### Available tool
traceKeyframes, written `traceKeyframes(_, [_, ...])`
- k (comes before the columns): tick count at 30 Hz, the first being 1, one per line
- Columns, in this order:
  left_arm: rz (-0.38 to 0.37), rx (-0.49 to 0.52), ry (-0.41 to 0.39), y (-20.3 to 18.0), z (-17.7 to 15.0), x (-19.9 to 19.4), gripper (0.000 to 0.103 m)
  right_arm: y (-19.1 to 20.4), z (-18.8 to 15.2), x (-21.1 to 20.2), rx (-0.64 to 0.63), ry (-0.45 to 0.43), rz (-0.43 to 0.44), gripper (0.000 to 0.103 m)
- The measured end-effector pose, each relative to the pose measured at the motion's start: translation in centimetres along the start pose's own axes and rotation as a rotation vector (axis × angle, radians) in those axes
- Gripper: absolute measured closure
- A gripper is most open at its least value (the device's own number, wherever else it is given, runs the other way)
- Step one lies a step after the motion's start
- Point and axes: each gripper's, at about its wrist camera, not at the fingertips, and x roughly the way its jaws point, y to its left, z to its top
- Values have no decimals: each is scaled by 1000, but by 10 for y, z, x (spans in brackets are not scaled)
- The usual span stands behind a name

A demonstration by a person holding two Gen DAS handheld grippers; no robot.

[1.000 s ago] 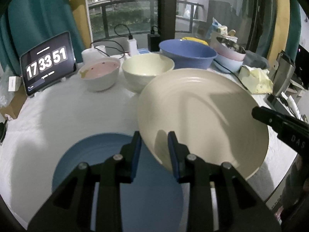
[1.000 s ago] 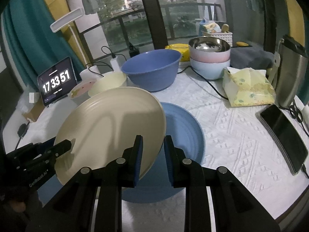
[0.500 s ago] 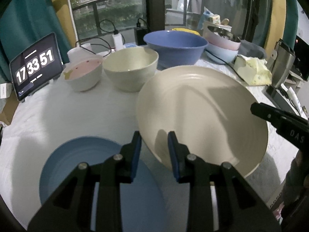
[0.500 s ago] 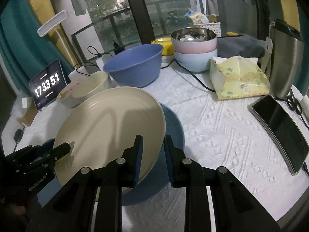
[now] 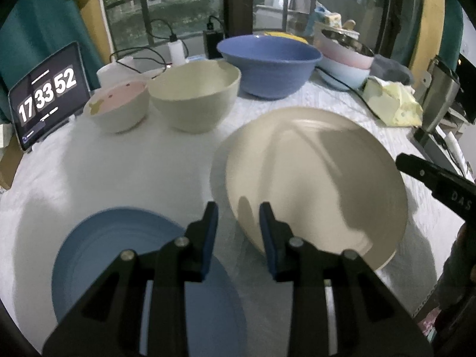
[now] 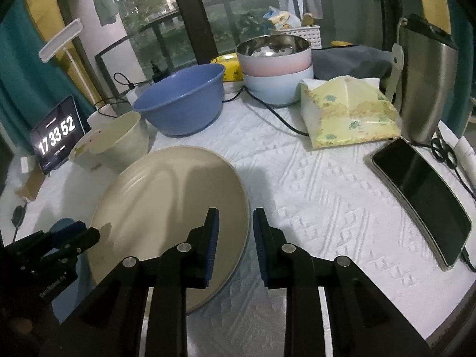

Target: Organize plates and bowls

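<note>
**Two grippers on one cream plate**

Both grippers hold the same cream plate [image 5: 315,178] by opposite edges. The left gripper [image 5: 236,211] has the plate's left rim between its fingers. The fingers stand a narrow way apart: the inner one lies over the plate's face and the outer one sits just outside the rim, so they are clamped on the edge, not closed together. The right gripper [image 6: 235,215] takes the right rim the same way, with one finger over the face and the other just beyond the edge.

The plate sits tilted above the white cloth [image 5: 119,163] and casts a grey shadow along its left side. It is just right of the blue plate [image 5: 125,253], which lies flat on the cloth under the left gripper — the two plates are apart and do not overlap.

Behind them stand a pink bowl [image 5: 119,104] and a cream bowl [image 5: 193,95], side by side. A large blue bowl [image 5: 267,65] is further back. Right of that are stacked bowls [image 6: 276,68] — pale blue, pink and steel.

A clock [image 5: 47,92] leans at the far left. On the right side of the table, a tissue pack [image 6: 345,113] and a phone [image 6: 422,205] lie well clear of the plates.
</note>
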Motion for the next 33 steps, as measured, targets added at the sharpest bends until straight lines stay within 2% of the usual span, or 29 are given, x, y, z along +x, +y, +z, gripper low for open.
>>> traceKeyframes(10, [-5,-42,-51,19,-4,-21,72,19,0,-16,-34,-28,7,78])
traceKeyframes(33, [1,-154,-123,79,-29,-58,67,99,-8,-28,-160,-28,54,78])
